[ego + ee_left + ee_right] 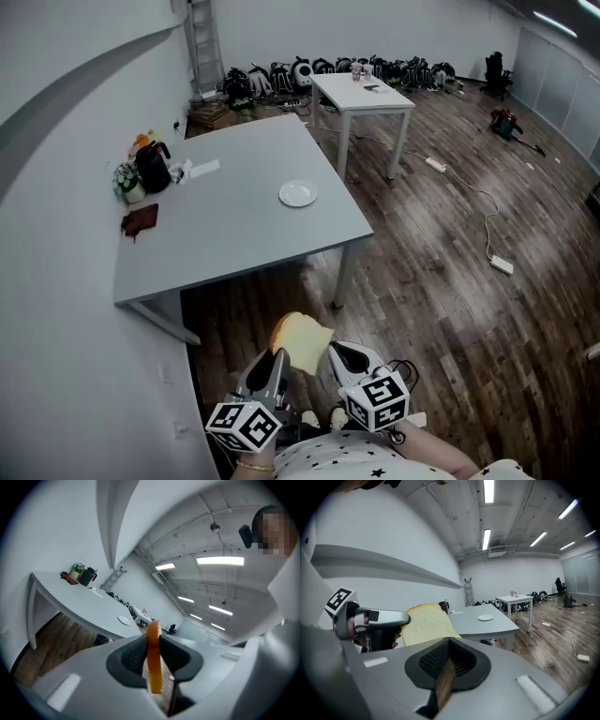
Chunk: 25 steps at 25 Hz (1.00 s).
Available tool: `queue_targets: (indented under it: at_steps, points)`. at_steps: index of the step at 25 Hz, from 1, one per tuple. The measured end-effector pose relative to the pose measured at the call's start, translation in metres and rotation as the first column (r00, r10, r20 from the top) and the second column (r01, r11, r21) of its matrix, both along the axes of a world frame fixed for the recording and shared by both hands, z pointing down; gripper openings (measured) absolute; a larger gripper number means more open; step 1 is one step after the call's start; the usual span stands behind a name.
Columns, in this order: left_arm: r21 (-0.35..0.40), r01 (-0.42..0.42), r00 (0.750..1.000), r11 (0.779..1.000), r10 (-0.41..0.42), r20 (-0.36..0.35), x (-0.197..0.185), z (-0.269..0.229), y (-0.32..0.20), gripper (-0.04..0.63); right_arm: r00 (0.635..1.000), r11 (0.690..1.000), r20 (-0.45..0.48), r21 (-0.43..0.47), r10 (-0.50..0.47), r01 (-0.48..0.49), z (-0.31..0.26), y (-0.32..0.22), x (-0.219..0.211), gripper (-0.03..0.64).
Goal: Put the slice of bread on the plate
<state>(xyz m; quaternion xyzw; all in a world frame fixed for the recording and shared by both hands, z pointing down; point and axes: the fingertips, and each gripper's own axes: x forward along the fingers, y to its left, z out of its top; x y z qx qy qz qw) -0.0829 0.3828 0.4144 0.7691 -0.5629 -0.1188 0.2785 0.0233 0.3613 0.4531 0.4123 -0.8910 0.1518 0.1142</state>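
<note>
Left gripper (275,367), nearest the viewer and well short of the plate (298,194): its jaws are closed on the slice of bread (302,337). The slice is pinched at its lower edge and stands upright, edge-on between the pads. It is off the table (234,234) and over the wooden floor, on the viewer's side of the plate.

Right gripper (349,358), just beside the slice and equally far from the plate: its jaws are drawn together to a narrow slit through which only floor shows. It holds nothing.

Handling, as a judgement: the slice is light, soft and easily crushed, with a pale crumb inside a firmer orange-brown crust. It probably sags if held flat by one edge and tears if squeezed hard. The crust margin, where it is now held, is the soundest place to grip, and with light pressure. Little risk of slipping; the likelier fault is denting or crumbling.

The plate, small, white and empty, lies near the table's right edge. Well to its left, against the wall, stand a dark jug (153,167) and a dark red cloth (141,219). Beyond the plate stands a white table (361,94).
</note>
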Motion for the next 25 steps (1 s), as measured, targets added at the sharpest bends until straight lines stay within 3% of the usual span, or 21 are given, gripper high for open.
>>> queue_targets:
  at_steps: [15,25]
  points:
    - [-0.015,-0.01,0.997,1.0,0.011,0.076,-0.046,0.012,-0.064,0.086,0.999,0.999,-0.025,0.005,0.046,-0.046,-0.007,-0.057,-0.046,-0.002]
    - [-0.004,-0.016,0.994,1.0,0.017,0.106,-0.053,0.002,-0.126,0.087,0.996,0.996,-0.024,0.013,0.085,-0.085,-0.021,-0.119,-0.054,-0.002]
